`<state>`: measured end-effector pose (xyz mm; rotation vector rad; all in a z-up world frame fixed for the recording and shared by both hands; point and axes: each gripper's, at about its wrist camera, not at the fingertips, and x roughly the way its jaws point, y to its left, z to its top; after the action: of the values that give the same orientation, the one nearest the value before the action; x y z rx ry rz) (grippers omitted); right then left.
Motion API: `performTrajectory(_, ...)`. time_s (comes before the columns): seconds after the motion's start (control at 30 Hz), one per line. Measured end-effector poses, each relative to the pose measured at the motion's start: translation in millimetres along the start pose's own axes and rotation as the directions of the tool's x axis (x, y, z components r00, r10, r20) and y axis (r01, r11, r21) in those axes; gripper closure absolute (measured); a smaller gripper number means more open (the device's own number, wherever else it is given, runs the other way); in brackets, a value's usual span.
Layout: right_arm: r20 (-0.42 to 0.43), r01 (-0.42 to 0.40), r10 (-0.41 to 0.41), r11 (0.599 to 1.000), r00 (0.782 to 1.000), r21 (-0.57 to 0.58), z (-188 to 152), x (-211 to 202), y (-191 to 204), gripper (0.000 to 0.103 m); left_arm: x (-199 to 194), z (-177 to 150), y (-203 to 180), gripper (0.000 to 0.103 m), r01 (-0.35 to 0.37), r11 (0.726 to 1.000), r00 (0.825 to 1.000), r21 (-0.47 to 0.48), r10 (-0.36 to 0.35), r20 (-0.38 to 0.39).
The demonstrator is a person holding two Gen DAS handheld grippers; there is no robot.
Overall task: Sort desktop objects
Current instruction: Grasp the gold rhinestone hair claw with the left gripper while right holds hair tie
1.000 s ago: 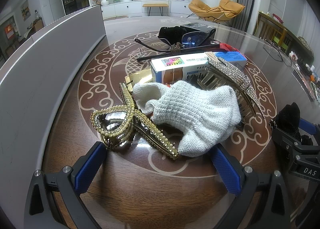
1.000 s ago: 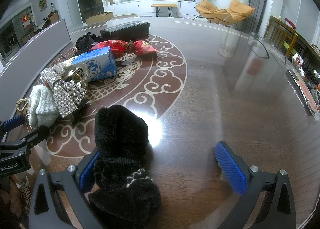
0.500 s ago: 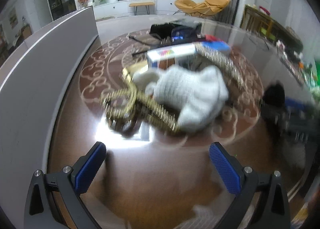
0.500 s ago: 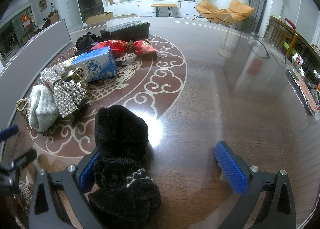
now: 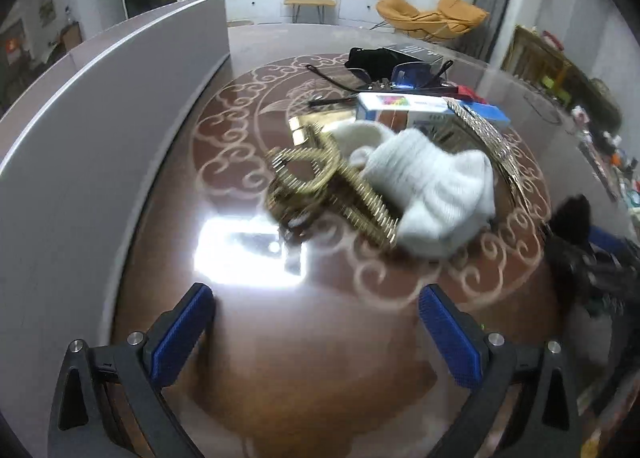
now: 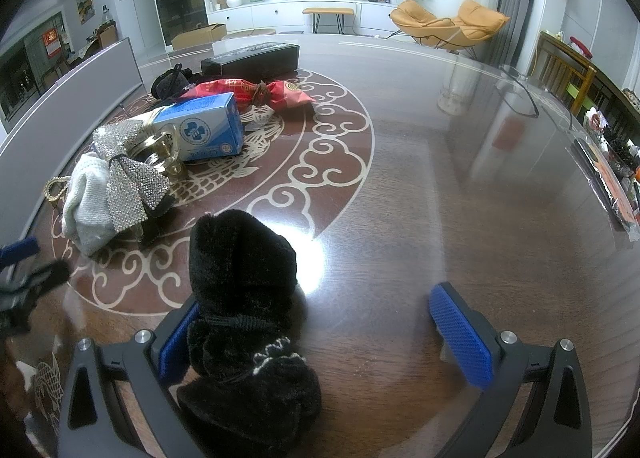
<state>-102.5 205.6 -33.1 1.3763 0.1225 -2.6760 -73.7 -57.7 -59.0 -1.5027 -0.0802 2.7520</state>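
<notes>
My left gripper (image 5: 316,322) is open and empty above bare table, short of a gold hair claw (image 5: 320,190) and a white knit glove (image 5: 432,190). Behind them lie a blue and white box (image 5: 424,106), a rhinestone bow clip (image 5: 484,134) and glasses (image 5: 404,74). My right gripper (image 6: 320,322) is open, with a black fuzzy glove (image 6: 244,282) lying against its left finger (image 6: 176,338). In the right wrist view the white glove (image 6: 88,202), bow clip (image 6: 128,174), box (image 6: 204,126) and a red snack pack (image 6: 256,92) lie to the left.
A grey upright panel (image 5: 100,130) borders the table's left side. A black long box (image 6: 252,58) lies at the back. My left gripper shows blurred at the left edge of the right wrist view (image 6: 24,274). Small items line the right table edge (image 6: 612,174).
My left gripper has drawn back and up from the hair claw and white glove, which now lie farther ahead. The right gripper and black glove have not moved.
</notes>
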Motion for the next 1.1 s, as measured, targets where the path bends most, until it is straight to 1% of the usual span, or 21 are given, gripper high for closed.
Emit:
performTrajectory(0.07, 0.0, 0.0, 0.0, 1.0, 1.0, 0.0, 0, 0, 0, 0.0, -6, 1, 10, 0.0, 0.032, 0.998, 0.999, -0.045, -0.032, 0.011)
performTrajectory(0.17, 0.0, 0.0, 0.0, 1.0, 1.0, 0.0, 0, 0, 0, 0.0, -9, 15, 18, 0.0, 0.072, 0.986, 0.996, -0.148, -0.065, 0.054)
performTrajectory(0.2, 0.0, 0.0, 0.0, 1.0, 1.0, 0.0, 0, 0, 0, 0.0, -7, 23, 18, 0.0, 0.07, 0.981, 0.996, -0.179, -0.06, 0.058)
performTrajectory(0.27, 0.0, 0.0, 0.0, 1.0, 1.0, 0.0, 0, 0, 0, 0.0, 1, 36, 14, 0.0, 0.037, 0.976, 0.999, -0.216, -0.029, 0.041)
performTrajectory(0.33, 0.0, 0.0, 0.0, 1.0, 1.0, 0.0, 0, 0, 0, 0.0, 16, 45, 9, 0.0, -0.005, 0.975, 1.0, -0.222, 0.003, -0.007)
performTrajectory(0.37, 0.0, 0.0, 0.0, 1.0, 1.0, 0.0, 0, 0, 0, 0.0, 24, 48, 8, 0.0, -0.013, 0.975, 0.999, -0.22, 0.006, -0.035)
performTrajectory(0.43, 0.0, 0.0, 0.0, 1.0, 1.0, 0.0, 0, 0, 0, 0.0, 27, 51, 1, 0.0, -0.044, 0.982, 0.999, -0.183, 0.04, -0.026)
performTrajectory(0.5, 0.0, 0.0, 0.0, 1.0, 1.0, 0.0, 0, 0, 0, 0.0, 32, 53, -3, 0.0, -0.066, 0.986, 0.997, -0.152, 0.062, -0.035)
performTrajectory(0.57, 0.0, 0.0, 0.0, 1.0, 1.0, 0.0, 0, 0, 0, 0.0, 39, 58, -10, 0.0, -0.108, 0.989, 0.993, -0.102, 0.103, -0.05)
performTrajectory(0.6, 0.0, 0.0, 0.0, 1.0, 1.0, 0.0, 0, 0, 0, 0.0, 42, 63, -14, 0.0, -0.111, 0.991, 0.993, -0.072, 0.108, -0.044)
performTrajectory(0.63, 0.0, 0.0, 0.0, 1.0, 1.0, 0.0, 0, 0, 0, 0.0, 43, 65, -15, 0.0, -0.102, 0.993, 0.994, -0.064, 0.099, -0.042)
performTrajectory(0.73, 0.0, 0.0, 0.0, 1.0, 1.0, 0.0, 0, 0, 0, 0.0, 46, 74, -17, 0.0, -0.101, 0.993, 0.994, -0.065, 0.098, -0.056)
performTrajectory(0.83, 0.0, 0.0, 0.0, 1.0, 1.0, 0.0, 0, 0, 0, 0.0, 45, 71, -18, 0.0, -0.101, 0.993, 0.994, -0.06, 0.099, -0.034)
performTrajectory(0.93, 0.0, 0.0, 0.0, 1.0, 1.0, 0.0, 0, 0, 0, 0.0, 44, 71, -15, 0.0, -0.073, 0.997, 0.997, -0.02, 0.073, -0.017)
performTrajectory(0.97, 0.0, 0.0, 0.0, 1.0, 1.0, 0.0, 0, 0, 0, 0.0, 38, 65, -15, 0.004, -0.069, 0.998, 0.998, -0.009, 0.069, -0.007)
performTrajectory(1.03, 0.0, 0.0, 0.0, 1.0, 1.0, 0.0, 0, 0, 0, 0.0, 27, 60, -18, 0.044, -0.046, 0.998, 0.998, 0.031, 0.045, 0.046)
performTrajectory(1.07, 0.0, 0.0, 0.0, 1.0, 1.0, 0.0, 0, 0, 0, 0.0, 24, 58, -21, 0.046, -0.044, 0.997, 0.998, 0.056, 0.041, 0.054)
performTrajectory(1.1, 0.0, 0.0, 0.0, 1.0, 1.0, 0.0, 0, 0, 0, 0.0, 21, 56, -24, 0.052, -0.042, 0.996, 0.998, 0.079, 0.037, 0.058)
